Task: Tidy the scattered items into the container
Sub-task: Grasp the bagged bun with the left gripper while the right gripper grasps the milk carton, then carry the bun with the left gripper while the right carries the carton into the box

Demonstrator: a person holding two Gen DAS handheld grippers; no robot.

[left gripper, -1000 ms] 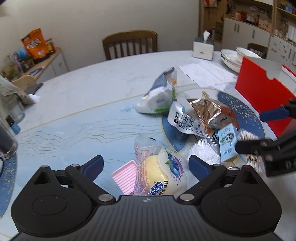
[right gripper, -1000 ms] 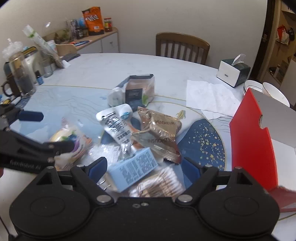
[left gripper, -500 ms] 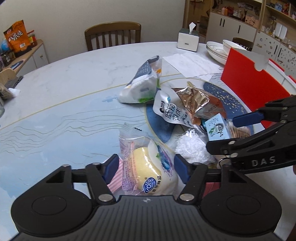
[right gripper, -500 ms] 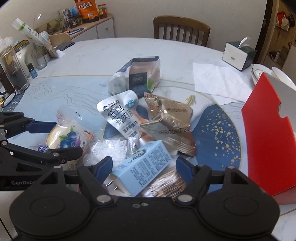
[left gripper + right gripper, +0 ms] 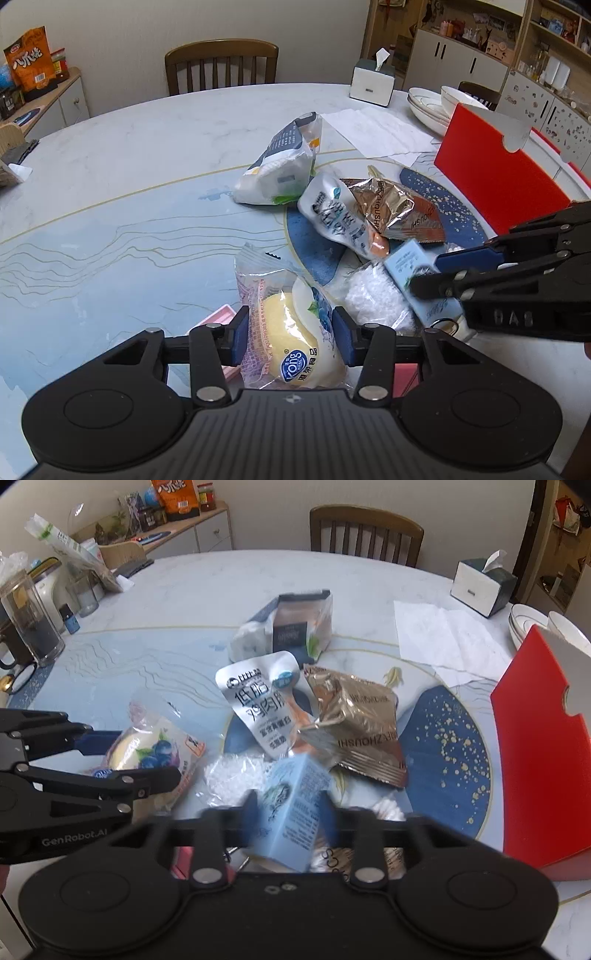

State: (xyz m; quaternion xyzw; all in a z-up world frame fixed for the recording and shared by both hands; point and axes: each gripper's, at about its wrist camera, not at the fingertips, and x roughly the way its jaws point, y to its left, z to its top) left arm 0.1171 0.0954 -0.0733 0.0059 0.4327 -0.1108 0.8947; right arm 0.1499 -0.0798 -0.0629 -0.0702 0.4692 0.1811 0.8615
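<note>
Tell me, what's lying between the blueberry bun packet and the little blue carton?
A crinkly white clear-plastic packet lies between the blueberry bun packet and the light-blue carton. The left wrist view shows it best; the right wrist view confirms it.

Red container [image 5: 543, 746] cut off at right edge, light-blue box [image 5: 291, 812] motion-blurred — print unreadable

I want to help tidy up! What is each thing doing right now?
Left tool: just closed onto the blueberry cake packet.
Right tool: just closed, gripping the light blue box.
Gold snack bag: lying loose.
Red container: standing open.
</note>
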